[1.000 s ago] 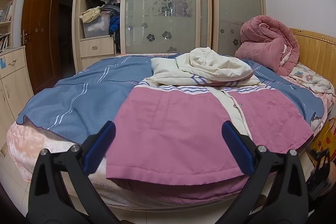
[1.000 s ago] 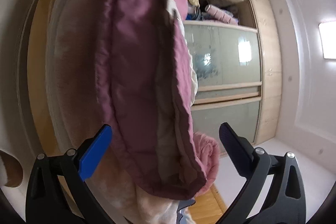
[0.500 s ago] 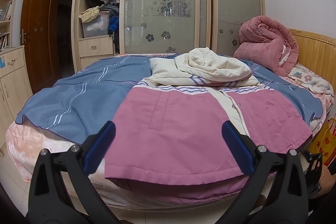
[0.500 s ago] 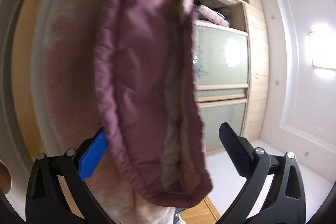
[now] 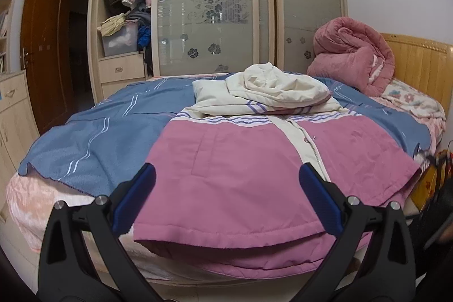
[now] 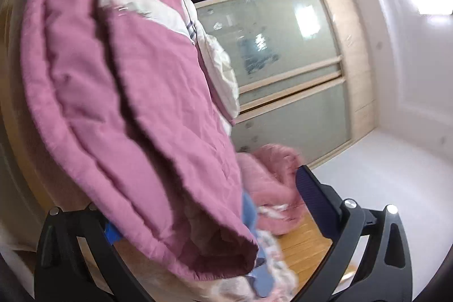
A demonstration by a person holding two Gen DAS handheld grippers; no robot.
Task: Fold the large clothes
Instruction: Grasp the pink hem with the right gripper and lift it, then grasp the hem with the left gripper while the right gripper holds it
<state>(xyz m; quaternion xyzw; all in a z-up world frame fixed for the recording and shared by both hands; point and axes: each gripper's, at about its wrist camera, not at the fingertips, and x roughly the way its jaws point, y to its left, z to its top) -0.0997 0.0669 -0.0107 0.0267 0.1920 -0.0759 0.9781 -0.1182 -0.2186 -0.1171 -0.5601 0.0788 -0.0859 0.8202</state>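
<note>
A large pink and cream jacket (image 5: pixel 254 169) lies flat on the bed, hood (image 5: pixel 274 84) at the far end, pink hem hanging over the near edge. My left gripper (image 5: pixel 226 200) is open and empty, just short of the hem. In the right wrist view the camera is rolled sideways; the jacket's pink hem corner (image 6: pixel 136 132) fills the left and lies between the fingers of my right gripper (image 6: pixel 209 205), which is open. Its left pad (image 6: pixel 111 234) is mostly hidden by the cloth.
A blue striped blanket (image 5: pixel 93 140) covers the bed. A rolled pink quilt (image 5: pixel 354 53) sits by the wooden headboard (image 5: pixel 419 61). A wardrobe with glass sliding doors (image 5: pixel 209 19) stands behind, a wooden door (image 5: pixel 42 47) at the left. An orange bag (image 5: pixel 427 183) is by the bed's right side.
The right gripper has rotated and moved in on the jacket's hem corner, which now covers its left pad. The left gripper has barely shifted.
</note>
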